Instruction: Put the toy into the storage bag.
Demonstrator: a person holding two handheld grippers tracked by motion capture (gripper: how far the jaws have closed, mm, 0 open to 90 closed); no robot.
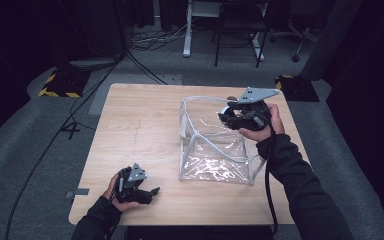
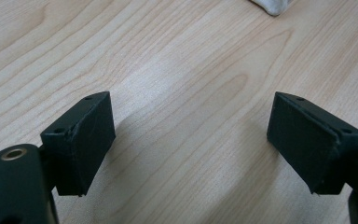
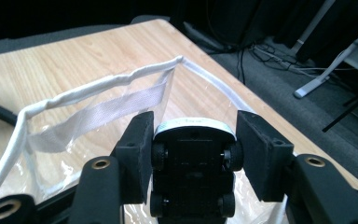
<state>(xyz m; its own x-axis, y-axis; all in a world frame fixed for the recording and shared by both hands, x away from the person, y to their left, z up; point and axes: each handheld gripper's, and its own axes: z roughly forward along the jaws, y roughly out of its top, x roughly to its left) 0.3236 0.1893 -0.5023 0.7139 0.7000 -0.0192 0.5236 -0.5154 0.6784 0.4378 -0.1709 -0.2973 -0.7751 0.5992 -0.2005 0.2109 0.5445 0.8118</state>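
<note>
High view: the right tongs [image 1: 230, 114] are hovering over the open top of a clear plastic bag [image 1: 215, 150], which is standing on the bench [image 1: 135, 125] toward three o'clock. Right gripper view: they are clamping a toy car [image 3: 193, 163] by its sides, underside facing the camera. The left tongs [image 1: 152, 192] are resting at seven o'clock, jaws spread wide and gripping nothing.
</note>
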